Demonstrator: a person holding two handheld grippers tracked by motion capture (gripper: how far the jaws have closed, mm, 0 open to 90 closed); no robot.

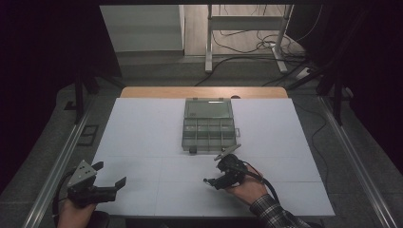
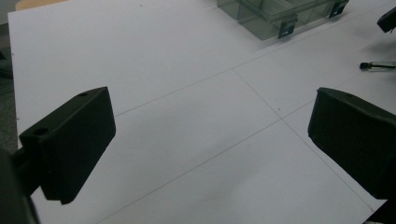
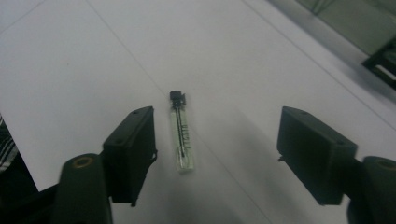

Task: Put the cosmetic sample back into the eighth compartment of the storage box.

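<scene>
Right gripper [image 3: 217, 154]: jaws apart around vial [image 3: 182, 137] (untouched), near box [image 1: 209, 124].
Left gripper [image 2: 210, 144]: apart, empty.
Risk: off-centre vial rolls aside.

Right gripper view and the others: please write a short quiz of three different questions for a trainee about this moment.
1. True or false: the small clear tube lies flat on the white table, between the jaws of the right gripper.
2. Which is right? A: the lid of the grey parts box is open. B: the lid is shut.
3. What is between the jaws of the left gripper?

Key
1. True; the pads do not press on it yet.
2. A; the lid is folded back, away from the person.
3. Nothing, just bare table; the jaws stand wide apart.
</scene>
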